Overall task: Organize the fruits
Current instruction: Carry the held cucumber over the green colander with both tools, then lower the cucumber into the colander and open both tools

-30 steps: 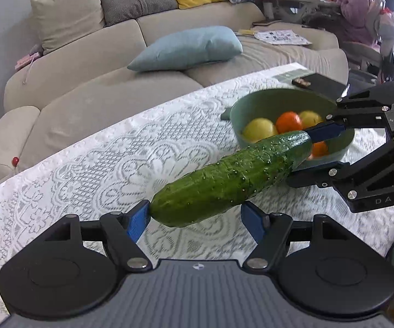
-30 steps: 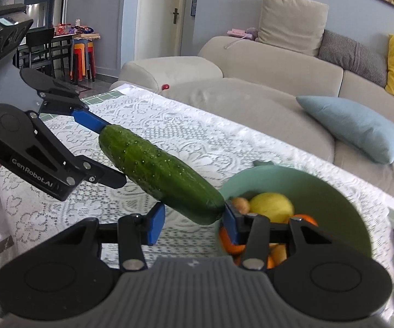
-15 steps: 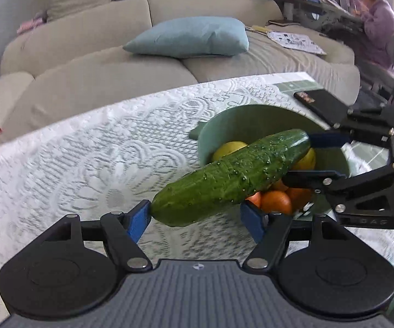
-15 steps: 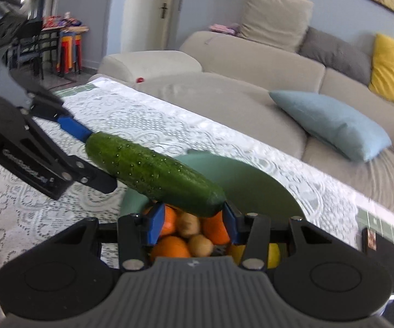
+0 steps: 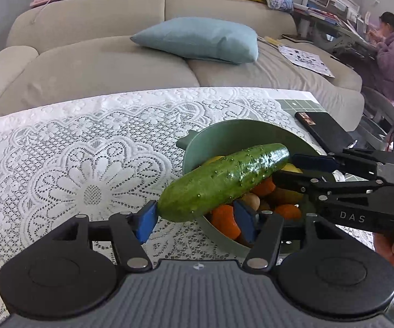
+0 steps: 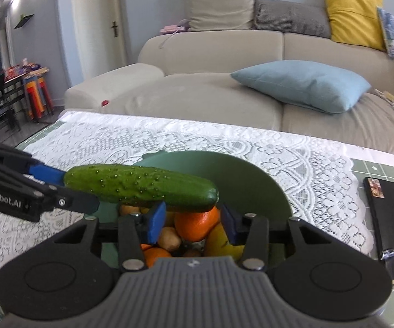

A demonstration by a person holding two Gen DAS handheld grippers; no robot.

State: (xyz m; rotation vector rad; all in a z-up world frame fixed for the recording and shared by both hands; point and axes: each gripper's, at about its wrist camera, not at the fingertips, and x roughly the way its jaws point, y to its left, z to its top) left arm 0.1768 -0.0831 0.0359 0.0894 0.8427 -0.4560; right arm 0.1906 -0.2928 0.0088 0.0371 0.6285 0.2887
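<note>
- Left hand-held gripper (image 5: 194, 217) clamps one cucumber (image 5: 224, 181) end; right hand-held gripper (image 6: 193, 217) stands parted around the other end.
- Cucumber hangs level above the fruit-filled bowl (image 5: 224, 134).
- Bowl sits on the lace-covered tabletop (image 5: 87, 150).

Your cucumber (image 5: 224, 182): dark green, pale bumps all over. Bowl (image 6: 251, 175): muted sage green, holding orange, yellow, brown fruit (image 6: 197, 222). Cloth (image 5: 74, 164) under your bowl: white lace, flower and scallop pattern. Your left gripper (image 5: 194, 220) and right gripper (image 6: 194, 220): black frames, blue pads (image 6: 156, 221). Behind you: beige sofa (image 5: 101, 63), light blue cushion (image 5: 199, 39), yellow cushion (image 6: 354, 16), grey checked cushion (image 6: 290, 17).
</note>
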